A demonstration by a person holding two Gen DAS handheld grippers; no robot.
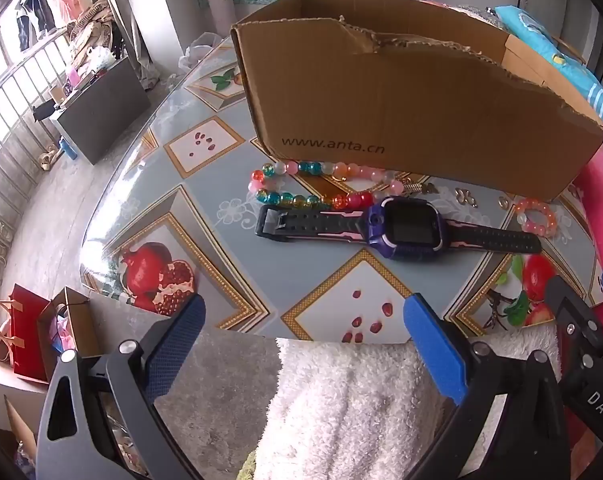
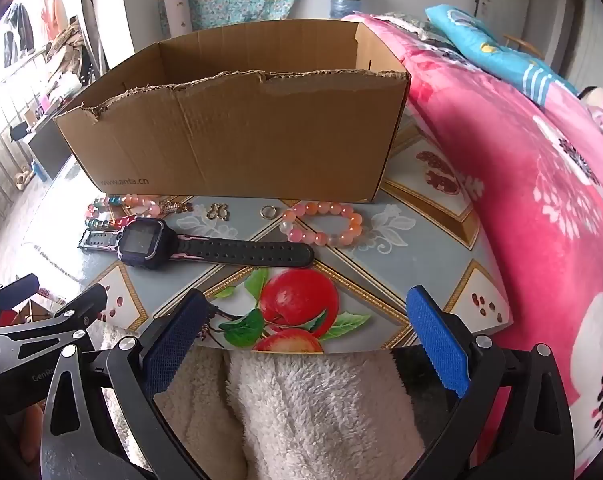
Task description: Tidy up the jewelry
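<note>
A round table [image 1: 229, 240] with fruit pictures on top holds the jewelry. A brown box [image 1: 401, 120] with a torn top edge stands at the back of the table, and its top is open. All the jewelry lies on the table in front of the box, not in it.

A watch [image 1: 397, 228] with a black strap and a purple body lies flat, stretched out from side to side. Behind it, close to the box, lies a long bead string [image 1: 301, 184] in pink, blue, orange and red. Its near beads touch the watch. A small bead ring [image 2: 321, 224] of pink and orange beads lies on the other side, just past the tip of the strap. Between the 2 sets of beads sit small gold bits: a charm [image 2: 217, 211] like a butterfly and a little ring [image 2: 268, 211].

The left gripper [image 1: 303, 340] hangs over the near edge of the table. Its jaws are spread wide with nothing between them. The right gripper [image 2: 307, 340] is just beside it, also over the near edge, over a picture of red apples. Its jaws are spread wide too and hold nothing.

A fluffy white cloth [image 2: 321, 412] shows below both grippers. A pink flower blanket [image 2: 521, 184] lies by the right side of the table.
</note>
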